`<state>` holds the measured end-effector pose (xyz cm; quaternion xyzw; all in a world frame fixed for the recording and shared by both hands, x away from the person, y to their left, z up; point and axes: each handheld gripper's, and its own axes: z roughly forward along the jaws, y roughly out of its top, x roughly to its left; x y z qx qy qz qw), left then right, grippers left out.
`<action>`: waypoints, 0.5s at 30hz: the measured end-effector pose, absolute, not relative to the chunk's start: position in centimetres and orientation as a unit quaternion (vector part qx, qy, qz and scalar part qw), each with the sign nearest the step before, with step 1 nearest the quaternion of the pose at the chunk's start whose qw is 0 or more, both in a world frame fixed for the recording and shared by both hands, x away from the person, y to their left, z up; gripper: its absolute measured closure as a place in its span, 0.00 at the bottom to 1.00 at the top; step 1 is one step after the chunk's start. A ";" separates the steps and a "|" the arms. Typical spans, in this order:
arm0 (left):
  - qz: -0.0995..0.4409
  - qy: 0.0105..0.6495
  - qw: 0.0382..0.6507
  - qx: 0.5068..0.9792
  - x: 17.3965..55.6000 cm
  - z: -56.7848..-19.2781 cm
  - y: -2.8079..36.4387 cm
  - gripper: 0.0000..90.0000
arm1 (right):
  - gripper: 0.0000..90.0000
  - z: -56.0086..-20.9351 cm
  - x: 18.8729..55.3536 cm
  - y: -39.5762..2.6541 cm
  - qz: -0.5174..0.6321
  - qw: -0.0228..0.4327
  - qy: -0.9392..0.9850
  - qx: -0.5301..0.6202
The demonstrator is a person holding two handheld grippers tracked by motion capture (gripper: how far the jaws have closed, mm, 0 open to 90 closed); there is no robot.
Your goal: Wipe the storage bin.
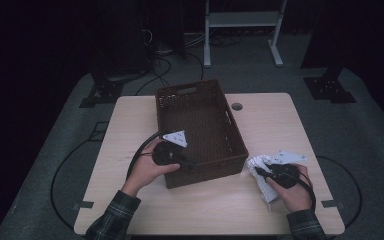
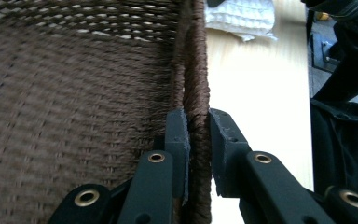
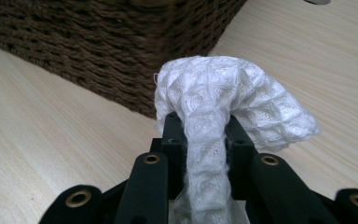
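- Right gripper [image 3: 200, 135]: jaws clamped on a bunched fold of the white waffle-weave cloth [image 3: 223, 93]; fabric is squeezed between the pads and puffs out above them.
- High view: right gripper [image 1: 261, 172] sits low over the table [image 1: 200, 210], near the basket's near-right corner. The rest of the cloth [image 1: 263, 186] trails on the wood under and beside the hand.
- Left gripper [image 2: 198, 135]: jaws straddle the rim of the brown woven basket [image 2: 74, 116], one pad inside, one outside, both touching the braided edge. Reads as pinching the rim.
- High view: left gripper [image 1: 187, 163] is at the basket's near wall, left part, tip pointing right along that wall.
- Basket [image 1: 200, 130]: mid-table, long axis running away from the person, slightly skewed. Open top; no contents visible inside.
- Key relation: cloth lies just right of the basket's near-right corner, outside it, close to the wall. Basket opening is up and to the left from the right gripper.
- Judgement: right hand is the nearer one for the cloth and already has it; the likely next move is lift over the rim, then leftward into the basket, left hand steadying it.
- Risk: trailing cloth end could snag on the rim.
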<state>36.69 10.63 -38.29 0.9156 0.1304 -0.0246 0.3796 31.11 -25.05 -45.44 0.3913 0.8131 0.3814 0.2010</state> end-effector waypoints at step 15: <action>-0.055 0.131 0.422 0.896 36.9 -39.3 8.0 0.85 | 0.83 -44.3 29.4 -26.6 0.390 0.219 0.798 0.404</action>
